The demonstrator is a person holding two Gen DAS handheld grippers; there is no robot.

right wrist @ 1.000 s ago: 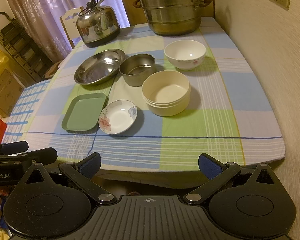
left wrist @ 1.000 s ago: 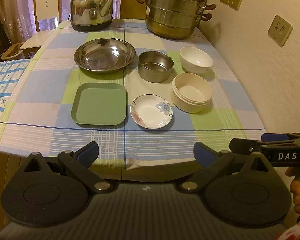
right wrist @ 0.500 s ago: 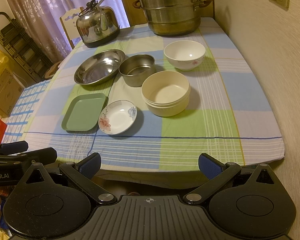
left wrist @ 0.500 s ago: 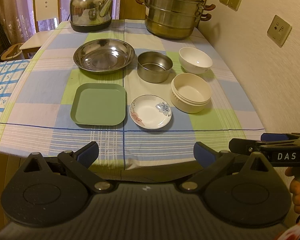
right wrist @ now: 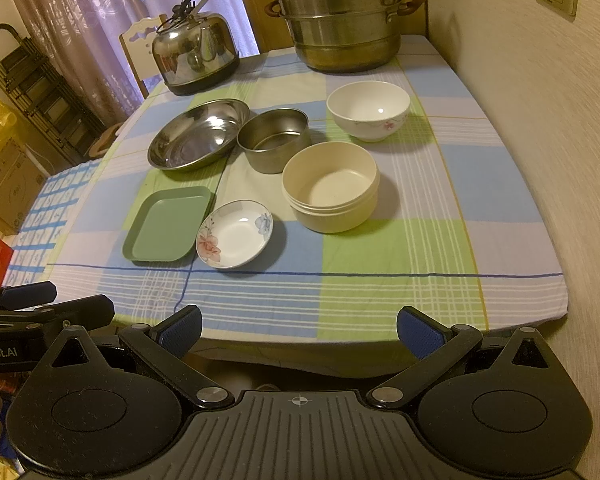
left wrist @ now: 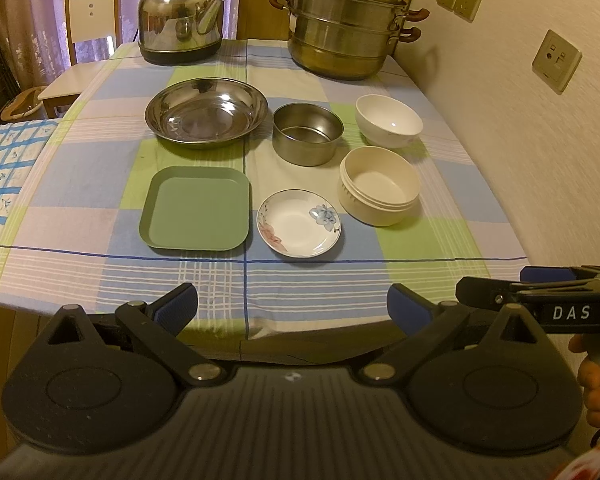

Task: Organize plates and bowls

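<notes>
So we have both the left gripper point(left wrist: 292, 304) and right gripper point(right wrist: 298, 326) hanging off the near table edge, jaws wide, nothing held — nothing sorted yet. The green square plate point(left wrist: 195, 213) and floral saucer point(left wrist: 300, 223) sit side by side nearest us, with the steel dish point(left wrist: 206, 112), steel bowl point(left wrist: 308, 133), white bowl point(left wrist: 389, 120) and cream bowl point(left wrist: 379, 185) behind. We judge the saucer and white bowl as glazed, slick and breakable — pinch them at the rim; the steel looks light but slippery.

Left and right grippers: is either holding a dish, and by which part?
Nothing is held. The left gripper and right gripper are both open and empty, short of the table.
</notes>
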